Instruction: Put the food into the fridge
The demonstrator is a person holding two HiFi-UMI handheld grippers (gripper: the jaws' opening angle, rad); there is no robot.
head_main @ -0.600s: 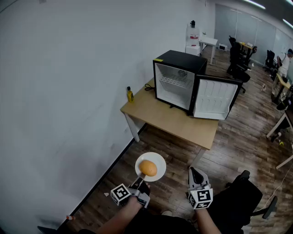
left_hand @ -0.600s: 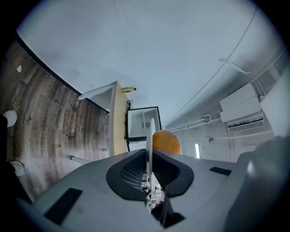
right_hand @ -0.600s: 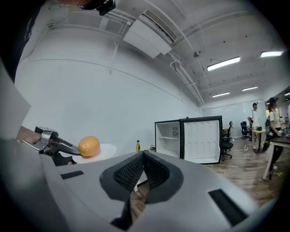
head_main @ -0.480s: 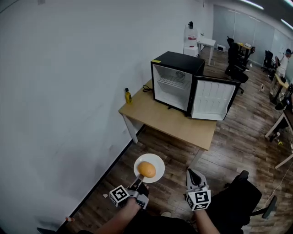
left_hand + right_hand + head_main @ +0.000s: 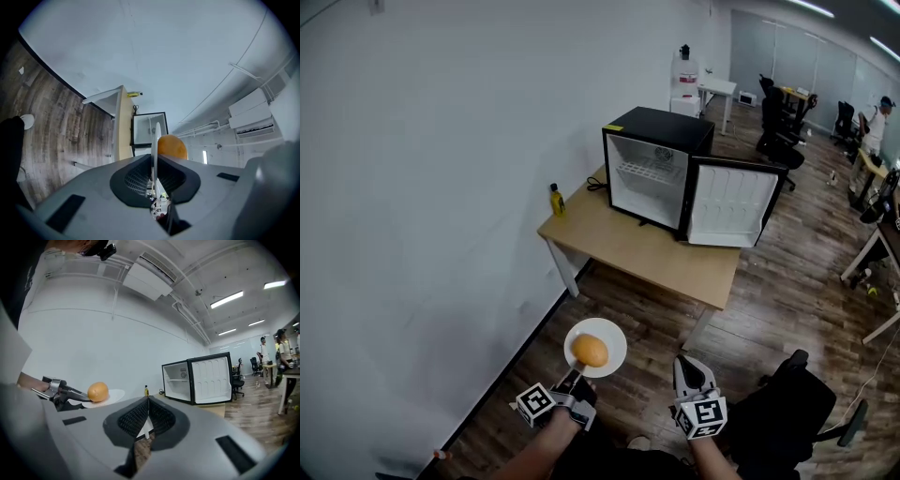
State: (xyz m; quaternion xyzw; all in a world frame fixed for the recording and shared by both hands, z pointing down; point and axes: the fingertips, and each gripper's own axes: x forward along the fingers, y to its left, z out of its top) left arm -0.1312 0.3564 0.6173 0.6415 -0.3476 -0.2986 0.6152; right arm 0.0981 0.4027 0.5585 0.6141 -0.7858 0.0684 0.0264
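L gripper – plate w/ orange

Dark wood-plank floor, pale smooth wood tabletop at twelve o'clock; glossy black fridge; smooth white plate

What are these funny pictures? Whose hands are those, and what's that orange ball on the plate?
Those are a person's hands, each holding a pinching tool called a gripper. The big room picture comes from a camera on the person's head, looking down. The other two come from little cameras riding on each gripper. The left gripper pinches the edge of a white plate, and on it sits a round orange fruit. The right gripper is shut with nothing in it. Ahead stands a wooden table with a small black fridge, its door open, and a little yellow bottle near it. The fruit will probably go into the fridge.
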